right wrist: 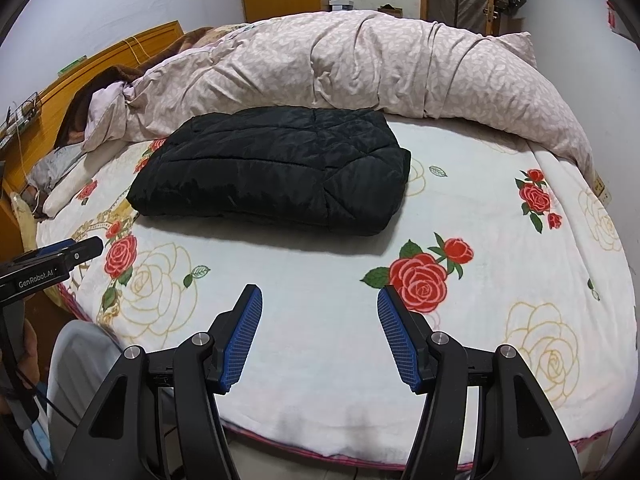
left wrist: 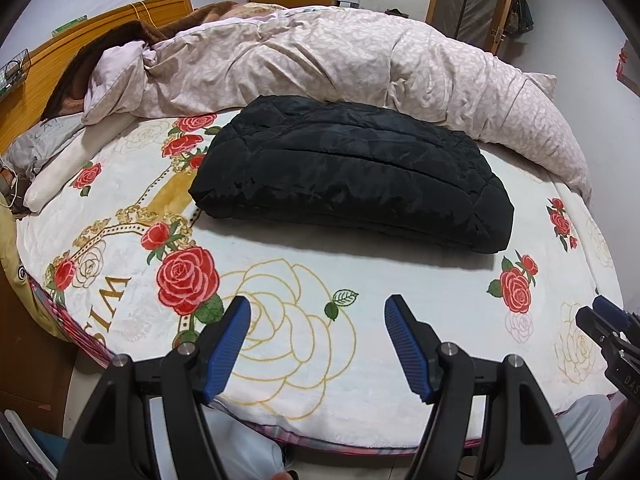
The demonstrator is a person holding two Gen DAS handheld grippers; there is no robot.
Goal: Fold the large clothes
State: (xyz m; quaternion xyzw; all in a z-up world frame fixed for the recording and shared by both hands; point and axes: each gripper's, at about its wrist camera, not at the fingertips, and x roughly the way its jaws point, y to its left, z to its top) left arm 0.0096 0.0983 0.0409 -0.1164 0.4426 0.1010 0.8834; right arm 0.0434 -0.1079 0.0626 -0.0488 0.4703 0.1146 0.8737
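A black quilted jacket (left wrist: 352, 172) lies folded into a thick rectangle on the rose-patterned blanket (left wrist: 304, 280); it also shows in the right wrist view (right wrist: 276, 168). My left gripper (left wrist: 318, 308) is open and empty, held above the blanket's near edge, well short of the jacket. My right gripper (right wrist: 320, 296) is open and empty too, above the near edge and short of the jacket. The right gripper's tip shows at the right edge of the left wrist view (left wrist: 600, 320); the left gripper shows at the left edge of the right wrist view (right wrist: 60, 260).
A bunched pink leaf-print duvet (left wrist: 340, 60) runs along the far side of the bed (right wrist: 360, 60). Pillows (left wrist: 48, 168) and a brown blanket lie by the wooden headboard (left wrist: 100, 28) at the left. A wooden wardrobe and a door stand behind.
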